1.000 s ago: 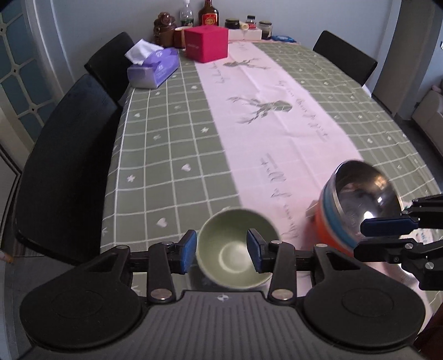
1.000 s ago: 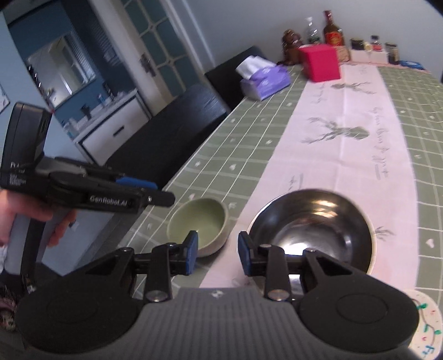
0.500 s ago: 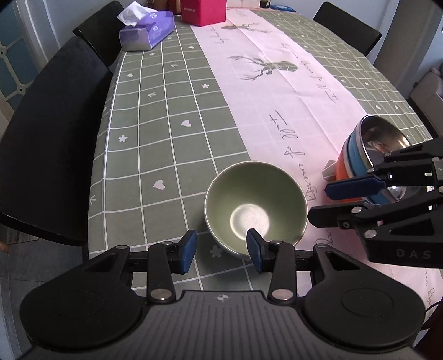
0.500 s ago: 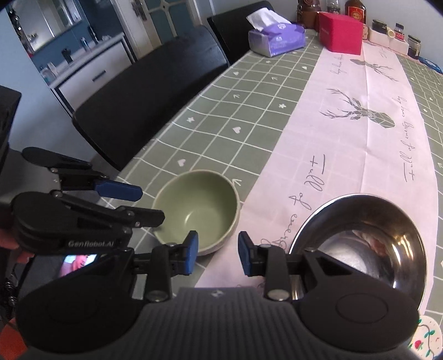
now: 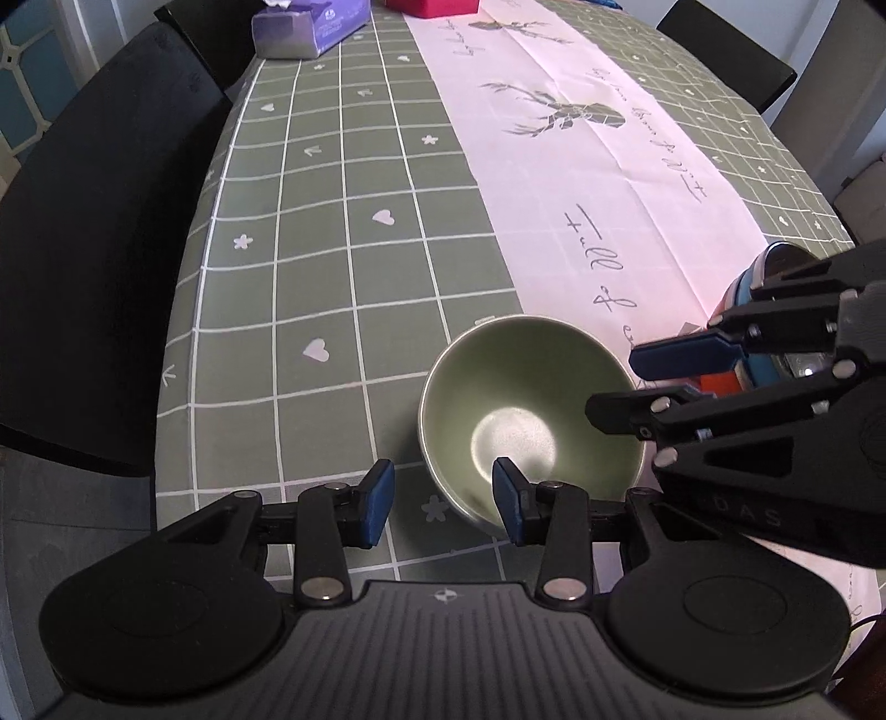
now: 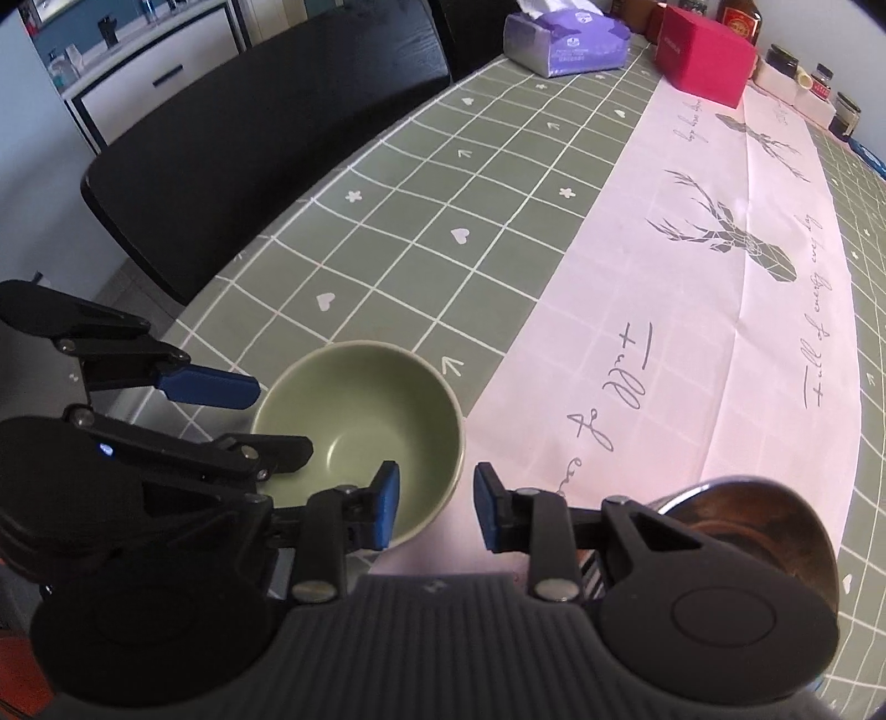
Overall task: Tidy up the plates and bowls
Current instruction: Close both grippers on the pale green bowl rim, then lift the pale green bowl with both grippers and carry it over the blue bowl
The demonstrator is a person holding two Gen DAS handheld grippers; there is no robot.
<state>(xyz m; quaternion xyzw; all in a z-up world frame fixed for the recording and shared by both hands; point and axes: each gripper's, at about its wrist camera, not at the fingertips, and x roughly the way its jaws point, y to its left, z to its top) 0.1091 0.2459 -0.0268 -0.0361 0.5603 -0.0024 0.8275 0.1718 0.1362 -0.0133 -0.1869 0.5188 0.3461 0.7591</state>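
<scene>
A green bowl (image 5: 531, 421) (image 6: 360, 432) stands upright near the table's front left edge. My left gripper (image 5: 443, 501) (image 6: 260, 418) is open and hangs over the bowl's rim, one finger over the inside and one outside. My right gripper (image 6: 434, 512) (image 5: 637, 382) is also open, narrower, and straddles the opposite side of the rim. No pad visibly presses on the bowl. A steel bowl (image 6: 747, 531) (image 5: 781, 260) sits on top of a blue bowl (image 5: 764, 365) and an orange one to the right, partly hidden by the right gripper.
The green checked tablecloth (image 5: 332, 277) has a pink runner (image 6: 692, 332) down the middle. A purple tissue box (image 6: 565, 41), a red box (image 6: 703, 55) and jars (image 6: 814, 88) stand at the far end. Black chairs (image 5: 83, 277) line the left side.
Both grippers have tipped downward and sunk toward the green bowl. The right one has swung left, away from the steel bowl, to the green bowl's rim.
</scene>
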